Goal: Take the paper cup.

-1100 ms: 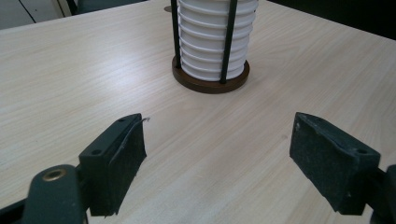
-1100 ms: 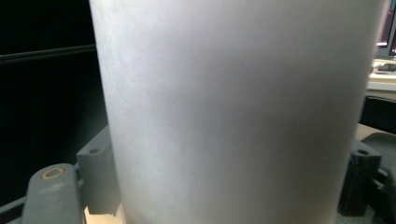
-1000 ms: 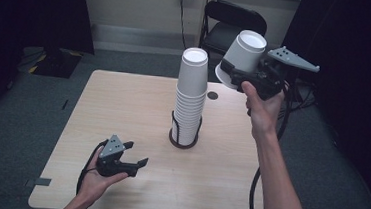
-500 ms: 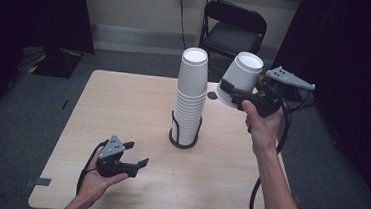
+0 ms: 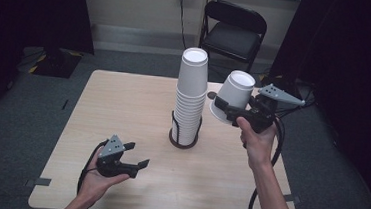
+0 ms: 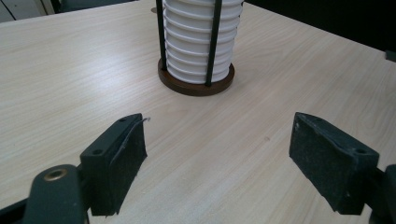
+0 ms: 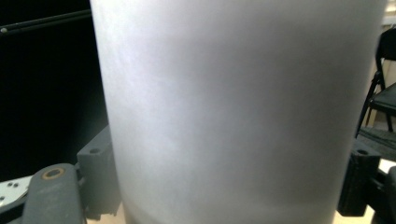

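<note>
Holding 1 white paper cup [image 5: 234, 96] upside down in my right gripper [image 5: 223, 107], I am pinching its wall between both jaws, axis tilted. The stack of cups [image 5: 190, 102] in its black holder [image 5: 185, 137] is standing at 9 o'clock from it, near. My left gripper [image 5: 137, 156] is resting spread wide and empty at 7 o'clock of the stack.

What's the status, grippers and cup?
Right gripper shut on cup, held tilted beside the stack. Left gripper open, low over table. Nothing in the way.
</note>
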{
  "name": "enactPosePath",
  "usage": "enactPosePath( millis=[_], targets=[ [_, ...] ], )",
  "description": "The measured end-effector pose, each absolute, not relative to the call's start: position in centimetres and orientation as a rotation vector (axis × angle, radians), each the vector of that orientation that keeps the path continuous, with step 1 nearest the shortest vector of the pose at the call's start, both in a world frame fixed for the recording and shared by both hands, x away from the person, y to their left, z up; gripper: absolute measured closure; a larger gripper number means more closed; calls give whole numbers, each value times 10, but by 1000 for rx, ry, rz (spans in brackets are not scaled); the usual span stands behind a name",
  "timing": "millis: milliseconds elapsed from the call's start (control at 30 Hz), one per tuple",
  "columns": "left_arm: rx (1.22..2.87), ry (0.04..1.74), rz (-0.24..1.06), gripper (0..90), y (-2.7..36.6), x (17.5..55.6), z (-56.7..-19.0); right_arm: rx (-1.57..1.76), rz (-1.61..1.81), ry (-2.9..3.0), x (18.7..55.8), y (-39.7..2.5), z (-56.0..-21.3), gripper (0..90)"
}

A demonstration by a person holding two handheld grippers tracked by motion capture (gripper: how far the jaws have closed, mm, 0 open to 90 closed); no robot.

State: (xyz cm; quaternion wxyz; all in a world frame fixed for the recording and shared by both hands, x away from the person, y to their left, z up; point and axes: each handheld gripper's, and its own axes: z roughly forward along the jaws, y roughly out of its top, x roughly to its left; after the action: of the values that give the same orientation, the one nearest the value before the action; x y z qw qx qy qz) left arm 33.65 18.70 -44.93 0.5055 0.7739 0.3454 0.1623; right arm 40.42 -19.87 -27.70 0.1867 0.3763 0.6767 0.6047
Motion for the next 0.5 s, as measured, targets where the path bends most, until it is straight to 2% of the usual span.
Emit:
enactPosePath(
  millis=[400, 500],
  targets=[
    [1864, 790, 412, 216, 180, 338, -444, 1075, 1738, 1978, 390, -187, -304, 172],
    [1843, 796, 381, 225, 177, 339, -440, 1087, 1757, 1978, 389, -185, -311, 172]
  ],
)
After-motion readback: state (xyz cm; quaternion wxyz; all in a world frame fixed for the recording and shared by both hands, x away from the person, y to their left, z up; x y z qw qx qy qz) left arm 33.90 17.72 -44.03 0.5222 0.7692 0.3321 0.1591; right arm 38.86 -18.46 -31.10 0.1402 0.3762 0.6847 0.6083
